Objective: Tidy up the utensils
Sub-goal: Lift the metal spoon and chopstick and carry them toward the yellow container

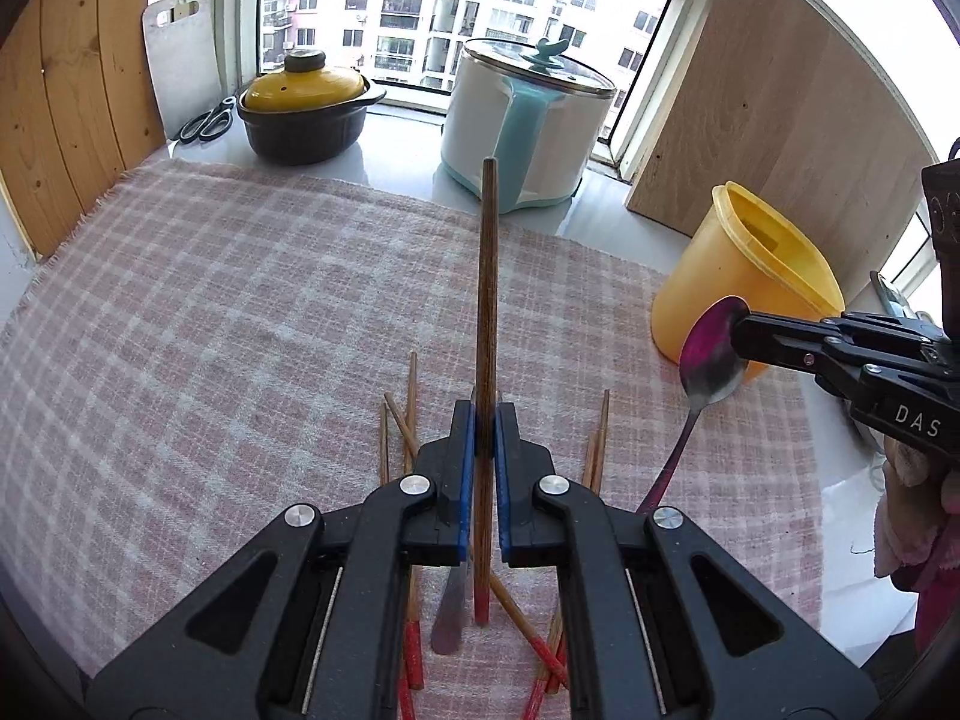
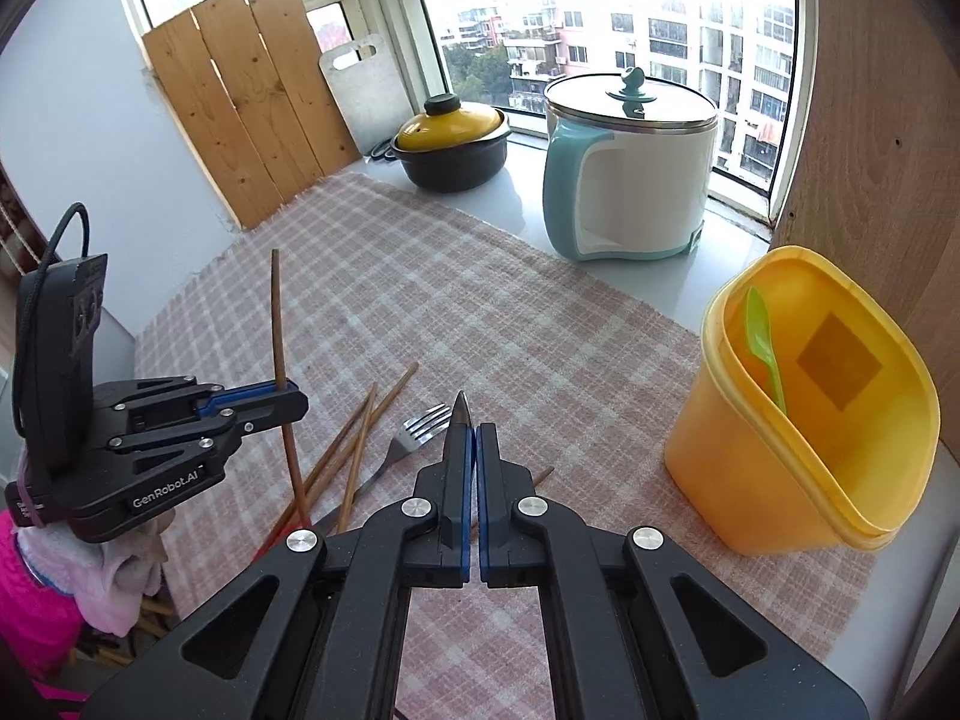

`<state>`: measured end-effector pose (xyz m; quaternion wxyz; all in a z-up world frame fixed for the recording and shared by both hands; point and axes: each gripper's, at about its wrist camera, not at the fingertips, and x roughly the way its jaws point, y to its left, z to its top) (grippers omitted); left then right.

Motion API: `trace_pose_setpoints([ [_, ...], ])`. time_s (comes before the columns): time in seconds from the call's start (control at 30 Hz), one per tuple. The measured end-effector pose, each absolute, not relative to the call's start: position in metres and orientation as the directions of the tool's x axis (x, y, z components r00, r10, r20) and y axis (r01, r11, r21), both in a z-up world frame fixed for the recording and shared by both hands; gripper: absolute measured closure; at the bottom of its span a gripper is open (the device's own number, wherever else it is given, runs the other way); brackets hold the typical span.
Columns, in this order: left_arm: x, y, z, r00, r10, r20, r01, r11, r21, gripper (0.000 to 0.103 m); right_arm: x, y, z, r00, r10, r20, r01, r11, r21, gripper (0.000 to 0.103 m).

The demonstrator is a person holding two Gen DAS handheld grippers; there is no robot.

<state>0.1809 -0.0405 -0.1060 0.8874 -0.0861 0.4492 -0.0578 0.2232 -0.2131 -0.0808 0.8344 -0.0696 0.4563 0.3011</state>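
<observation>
**Both grippers loaded: chopstick on the left, spoon on the right**

Nearest the left wrist lens: left gripper [image 1: 485, 429], blue pads pressed narrow against one dark wooden chopstick [image 1: 487, 300]. Stick upright between the pads, red-tipped end down near the cloth, plain end rising toward the window. Seen from the right wrist view as a thin brown rod [image 2: 281, 336] pinched in the left gripper [image 2: 282, 397], lifted off the cloth.

Nearest the right wrist lens: right gripper [image 2: 474, 438], pads nearly closed on a metal spoon [image 2: 461, 409], only its pointed edge poking out past the fingertips. From the left wrist view, same right gripper [image 1: 741, 330] clamped on the spoon's bowl [image 1: 714, 354], bowl showing a pink reflection, handle hanging down toward the cloth, held just in front of the yellow container [image 1: 750, 276].

Below the left gripper, loose on the pink plaid cloth [image 1: 240, 312]: a scatter of lighter chopsticks [image 1: 411, 408] with red ends, crossing one another, plus a flat metal handle [image 1: 450, 618]. In the right wrist view, chopsticks [image 2: 360, 438] lying beside a fork [image 2: 414, 438], tines toward the window.

Yellow container [image 2: 798, 432] at the right edge of the cloth, tilted open toward the camera, a green plastic spoon [image 2: 765, 342] leaning inside against its near wall.

Behind, on the sill: black pot with yellow lid [image 2: 453, 144], white and teal cooker [image 2: 630, 168], scissors [image 1: 207, 120], white cutting board [image 1: 180, 54] leaning upright.
</observation>
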Motion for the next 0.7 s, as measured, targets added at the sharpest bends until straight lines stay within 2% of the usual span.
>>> trace_pose_setpoints([
  [0.7,0.211,-0.11,-0.032,0.675,-0.276,-0.685,0.204,0.961,-0.187,0.099,0.221,-0.262,-0.016,0.575,0.371,-0.729,-0.51,0.86,0.036,0.103],
])
